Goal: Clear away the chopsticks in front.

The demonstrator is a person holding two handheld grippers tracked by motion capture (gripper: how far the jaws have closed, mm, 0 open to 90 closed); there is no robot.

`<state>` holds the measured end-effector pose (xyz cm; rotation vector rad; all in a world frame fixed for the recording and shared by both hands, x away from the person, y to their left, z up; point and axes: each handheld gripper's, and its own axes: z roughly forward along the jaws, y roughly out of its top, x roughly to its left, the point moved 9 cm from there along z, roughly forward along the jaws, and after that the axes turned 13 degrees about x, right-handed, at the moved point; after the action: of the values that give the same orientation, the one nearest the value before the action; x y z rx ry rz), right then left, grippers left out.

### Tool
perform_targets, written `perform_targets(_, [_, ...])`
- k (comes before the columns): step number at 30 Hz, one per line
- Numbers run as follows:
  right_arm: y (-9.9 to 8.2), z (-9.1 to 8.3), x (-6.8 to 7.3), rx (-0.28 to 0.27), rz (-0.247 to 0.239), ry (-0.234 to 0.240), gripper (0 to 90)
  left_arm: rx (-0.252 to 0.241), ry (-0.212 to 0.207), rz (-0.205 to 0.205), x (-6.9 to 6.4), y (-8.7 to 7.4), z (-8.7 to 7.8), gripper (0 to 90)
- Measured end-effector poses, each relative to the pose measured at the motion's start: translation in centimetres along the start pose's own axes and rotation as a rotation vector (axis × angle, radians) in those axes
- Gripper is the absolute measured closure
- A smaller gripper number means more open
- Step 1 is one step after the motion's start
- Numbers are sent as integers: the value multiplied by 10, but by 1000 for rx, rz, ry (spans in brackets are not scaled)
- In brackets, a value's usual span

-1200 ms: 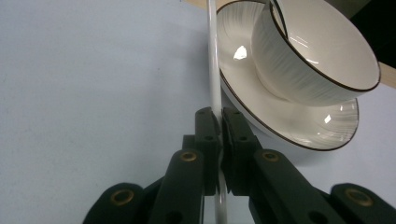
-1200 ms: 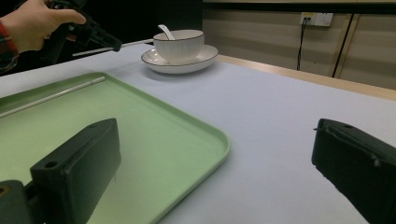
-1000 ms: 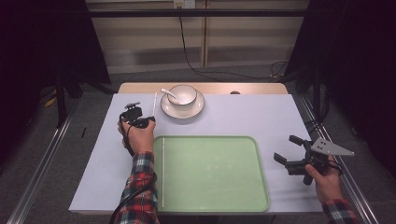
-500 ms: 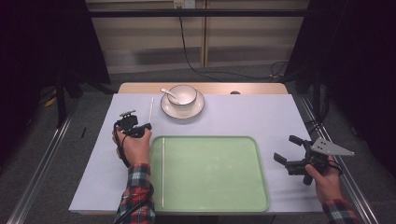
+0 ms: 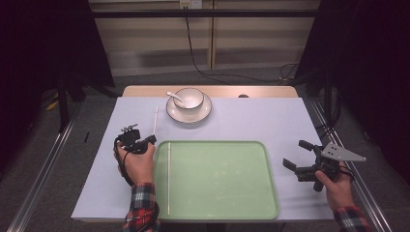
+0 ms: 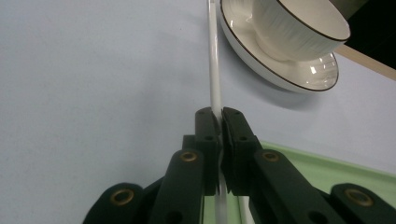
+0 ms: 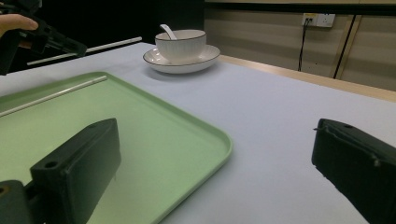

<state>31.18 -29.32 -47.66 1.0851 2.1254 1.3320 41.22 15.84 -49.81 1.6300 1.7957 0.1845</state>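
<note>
Left of centre in the high view, your left gripper [image 5: 151, 139] has its fingers clenched on a white chopstick [image 5: 155, 121] slanting toward the bowl [image 5: 189, 98]; a second chopstick [image 5: 168, 176] lies in the green tray [image 5: 270, 183]. Lower right, your right gripper [image 5: 296, 153] hangs with fingers released.

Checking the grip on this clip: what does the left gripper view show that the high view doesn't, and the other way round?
Left gripper view: the left gripper's jaws pressed shut on the stick, close up. High view: a second stick lying in the tray, the spoon in the bowl, the right gripper open beside the tray. Both: the stick, bowl, saucer, tray.
</note>
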Motion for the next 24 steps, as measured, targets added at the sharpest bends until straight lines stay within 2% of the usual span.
perform_targets(5, [0, -1, 0, 1, 2, 5, 6, -8, 1, -4, -1, -10, -5, 860])
perform_targets(10, [0, 0, -2, -5, 4, -11, 6, -13, -4, -15, -1, -17, -7, 860])
perform_targets(12, [-1, 0, -1, 8, 1, 3, 6, -14, -8, -8, -3, -23, -9, 859])
perform_targets(22, [0, 0, 0, 0, -5, -2, 6, -11, -18, 5, -7, -33, -15, 859])
perform_targets(24, [0, 0, 0, 0, 3, -6, 6, -17, -6, 4, -7, -35, -17, 859])
